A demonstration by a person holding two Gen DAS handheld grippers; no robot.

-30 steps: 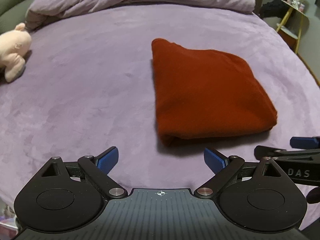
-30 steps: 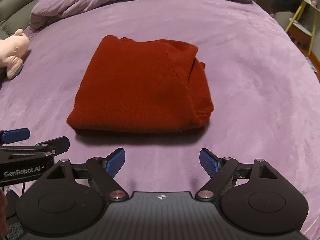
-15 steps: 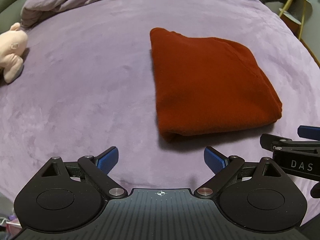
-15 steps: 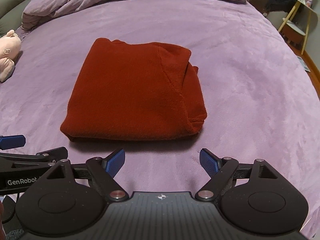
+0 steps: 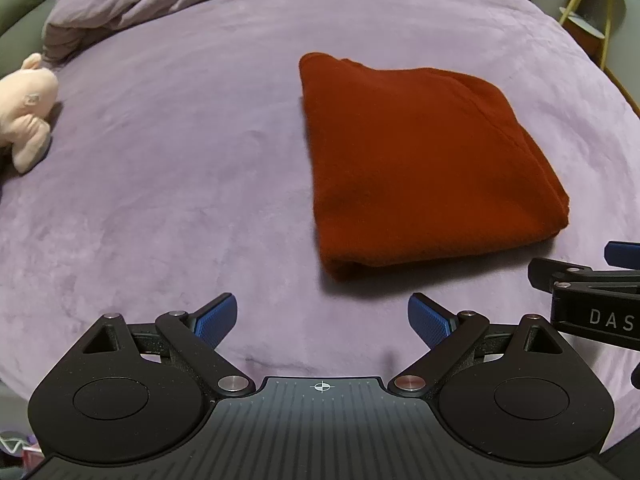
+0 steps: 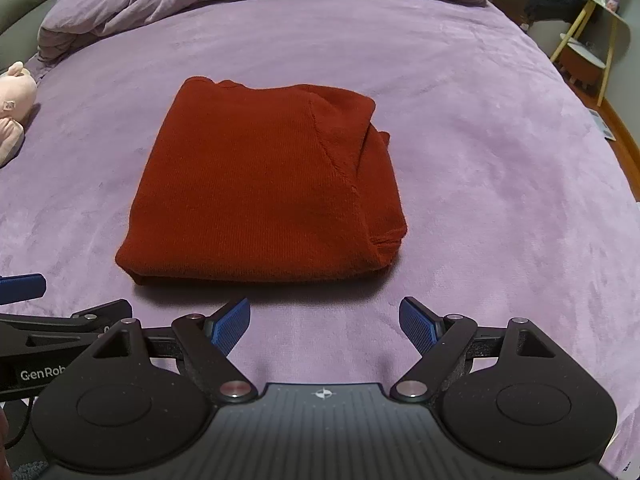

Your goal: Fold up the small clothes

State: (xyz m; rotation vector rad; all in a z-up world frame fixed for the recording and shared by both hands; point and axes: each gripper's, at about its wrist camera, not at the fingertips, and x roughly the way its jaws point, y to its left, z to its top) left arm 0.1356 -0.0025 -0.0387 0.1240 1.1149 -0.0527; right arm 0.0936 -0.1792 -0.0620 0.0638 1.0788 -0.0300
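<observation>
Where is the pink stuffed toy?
In both wrist views the pink stuffed toy lies at the far left edge of the purple bed, well left of the folded red sweater.

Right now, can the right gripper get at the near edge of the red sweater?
Probably yes. The right gripper is open and empty, and the sweater lies folded just ahead of it. Only bare bedspread lies between them; the left gripper sits off to the side.
</observation>
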